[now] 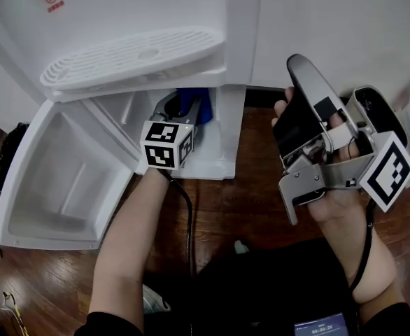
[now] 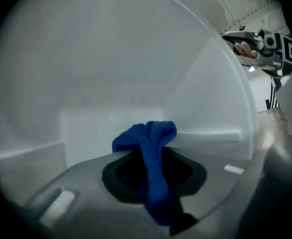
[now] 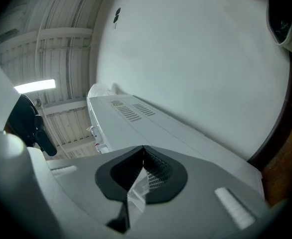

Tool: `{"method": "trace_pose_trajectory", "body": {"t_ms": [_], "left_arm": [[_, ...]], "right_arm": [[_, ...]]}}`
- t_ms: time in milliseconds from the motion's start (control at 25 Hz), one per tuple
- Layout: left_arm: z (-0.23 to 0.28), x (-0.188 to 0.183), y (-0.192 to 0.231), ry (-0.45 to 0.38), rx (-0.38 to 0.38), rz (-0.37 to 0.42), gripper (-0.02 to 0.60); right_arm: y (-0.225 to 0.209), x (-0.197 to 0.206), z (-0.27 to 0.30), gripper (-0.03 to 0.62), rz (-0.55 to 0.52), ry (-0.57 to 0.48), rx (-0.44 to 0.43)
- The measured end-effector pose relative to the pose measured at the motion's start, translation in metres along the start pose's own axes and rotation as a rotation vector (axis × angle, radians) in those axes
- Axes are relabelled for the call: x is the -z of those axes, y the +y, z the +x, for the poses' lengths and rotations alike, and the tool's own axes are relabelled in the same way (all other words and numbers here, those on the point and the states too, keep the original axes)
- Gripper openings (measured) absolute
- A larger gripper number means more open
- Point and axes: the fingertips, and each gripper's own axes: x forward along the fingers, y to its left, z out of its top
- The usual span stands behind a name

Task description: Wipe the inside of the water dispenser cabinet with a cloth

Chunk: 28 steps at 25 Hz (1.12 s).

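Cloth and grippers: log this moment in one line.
left gripper: shut on cloth, inside cabinet | right gripper: shut, outside cabinet

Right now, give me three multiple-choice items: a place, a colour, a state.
1. Where is the left hand-held gripper? A inside the cabinet B on a chair C on a shelf
2. What colour is the cloth it grips? A red B blue C white
3. The cabinet door is: A shut B removed C swung open
Answers: 1 A, its jaws reach between the white cabinet walls; 2 B, blue fabric is pinched in its jaws; 3 C, the door stands swung wide.
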Motion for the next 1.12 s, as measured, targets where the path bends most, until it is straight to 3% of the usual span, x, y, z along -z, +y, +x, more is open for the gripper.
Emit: {"method": "trace_pose_trajectory", "body": {"t_ms": [200, 440, 520, 600, 680, 840, 1040, 1120], "left_arm": [[0.003, 0.007, -0.037, -0.037, 0.112, -0.104, 0.094], [-0.061, -0.008, -0.072, -0.155, 0.225, -0.288, 0.092], [-0.083, -0.01, -0.082, -0.165, 0.272, -0.309, 0.092], [-0.098, -0.013, -0.084, -0.15, 0.305, -0.268, 0.092], [-0.103, -0.014, -0.072, -0.089, 0.288, -0.117, 0.092], [-0.076, 0.003, -0.029, 0.199, 0.183, 0.451, 0.092], [-0.028, 0.068, -0.016, 0.579, 0.266, 1.07, 0.091], [-0.014, 0.098, -0.012, 0.681, 0.298, 1.249, 0.091]], "right_arm": [[-0.003, 0.003, 0.0, 0.005, 0.025, 0.012, -0.002], [-0.004, 0.001, -0.001, 0.006, 0.046, -0.001, -0.001], [-0.004, 0.001, -0.001, 0.005, 0.038, -0.002, 0.003], [-0.003, 0.001, 0.0, 0.006, 0.035, -0.001, 0.007], [-0.003, 0.001, -0.001, 0.005, 0.037, -0.004, 0.01], [-0.005, -0.002, -0.002, 0.006, 0.041, -0.026, 0.014], [-0.006, 0.0, -0.002, 0.006, 0.069, -0.026, 0.006], [-0.006, 0.001, -0.001, 0.005, 0.086, -0.027, -0.001]]}}
